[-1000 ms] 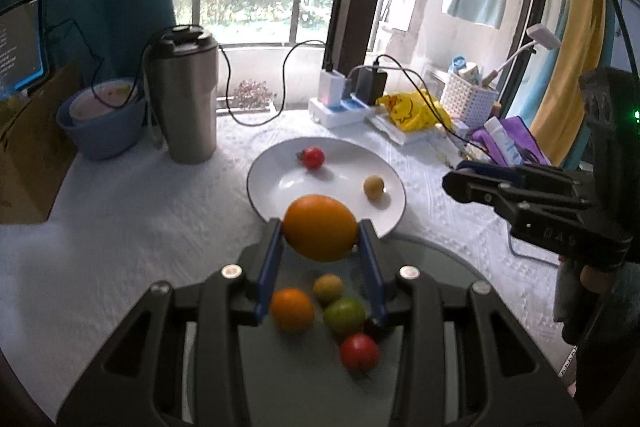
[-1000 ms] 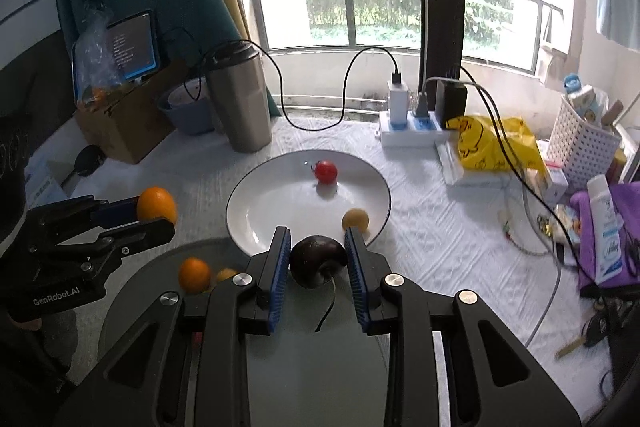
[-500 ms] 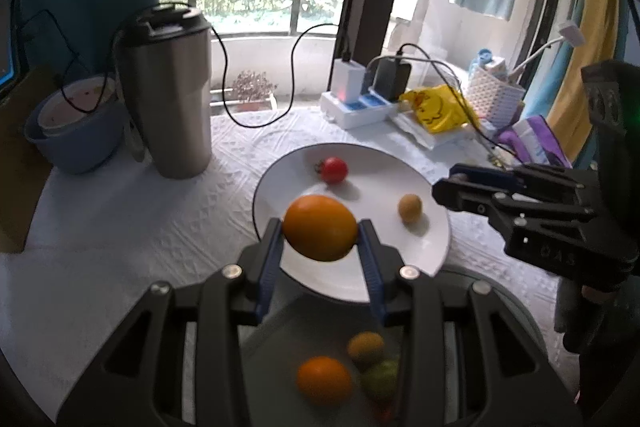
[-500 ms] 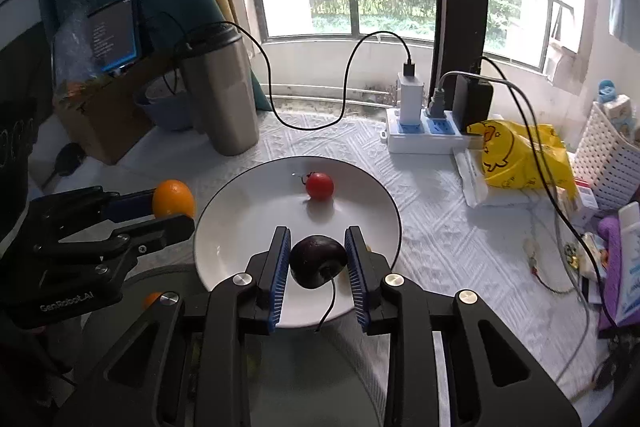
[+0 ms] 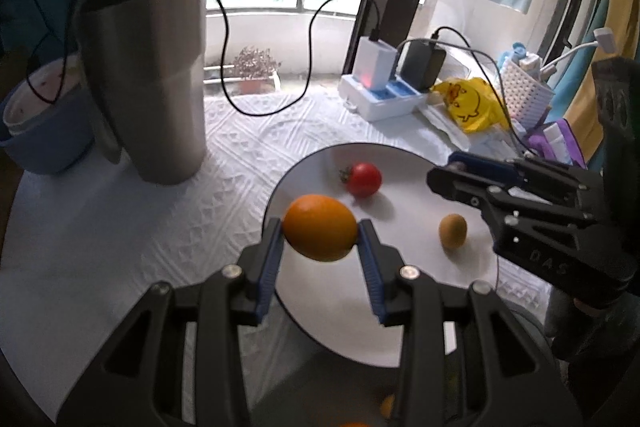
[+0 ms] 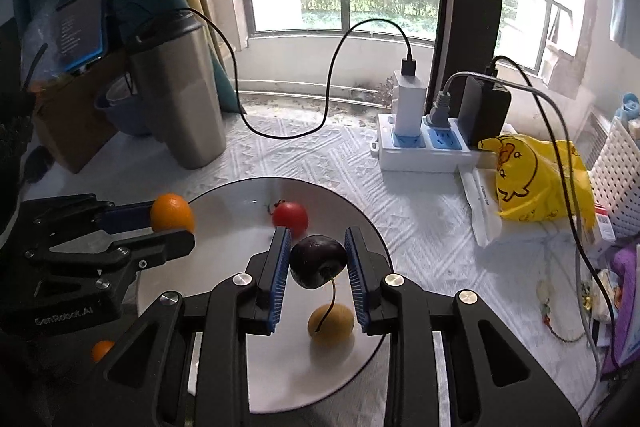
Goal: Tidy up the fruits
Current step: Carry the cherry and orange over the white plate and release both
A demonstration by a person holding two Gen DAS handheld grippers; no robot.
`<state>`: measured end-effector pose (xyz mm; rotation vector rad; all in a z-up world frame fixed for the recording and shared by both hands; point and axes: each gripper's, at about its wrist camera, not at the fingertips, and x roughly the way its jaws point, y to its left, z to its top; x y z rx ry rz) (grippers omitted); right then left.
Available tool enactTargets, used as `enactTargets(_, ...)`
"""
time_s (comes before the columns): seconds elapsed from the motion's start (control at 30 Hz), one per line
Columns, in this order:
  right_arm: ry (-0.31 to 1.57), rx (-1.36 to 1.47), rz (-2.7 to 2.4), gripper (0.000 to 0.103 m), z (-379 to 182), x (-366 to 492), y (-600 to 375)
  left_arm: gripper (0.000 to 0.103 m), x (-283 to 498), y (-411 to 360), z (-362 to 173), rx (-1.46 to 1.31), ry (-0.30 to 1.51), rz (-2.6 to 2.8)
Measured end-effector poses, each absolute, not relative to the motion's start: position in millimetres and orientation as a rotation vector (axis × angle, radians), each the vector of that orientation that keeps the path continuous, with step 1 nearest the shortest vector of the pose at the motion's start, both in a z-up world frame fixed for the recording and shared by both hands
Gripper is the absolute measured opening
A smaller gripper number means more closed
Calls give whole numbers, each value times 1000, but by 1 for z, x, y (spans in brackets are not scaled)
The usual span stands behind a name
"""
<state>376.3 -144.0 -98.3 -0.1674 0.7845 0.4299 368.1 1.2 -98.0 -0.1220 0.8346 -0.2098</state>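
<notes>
**Two fruits held over the white plate**

The left gripper (image 5: 320, 241) is clamped on an orange (image 5: 320, 227), holding it above the near-left part of the white plate (image 5: 404, 323). The right gripper (image 6: 318, 259) pinches a dark cherry (image 6: 318, 261), its stem dangling, above the plate's near side. On the plate lie a red cherry tomato (image 5: 363, 179) toward the far side and a small yellow-brown fruit (image 5: 453, 231) nearer, to the right. A steel tumbler (image 5: 148, 79) stands far left on the white cloth.
</notes>
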Motion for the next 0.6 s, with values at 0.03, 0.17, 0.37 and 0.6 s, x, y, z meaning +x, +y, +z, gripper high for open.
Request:
enactTargets(0.03, 788, -167, 428, 30, -100, 379, -144, 39, 370, 1, -99, -125, 839, -211)
enactTargets(0.17, 809, -170, 421, 30, -110, 386, -143, 39, 374, -2, -105, -114, 866, -221)
enactTargets(0.37, 815, -170, 411, 30, -110, 385, -142, 40, 373, -7, -105, -97, 877, -225)
enactTargets(0.6, 792, -170, 397, 48, -98, 375, -143, 43, 362, -6, -90, -109, 842, -213)
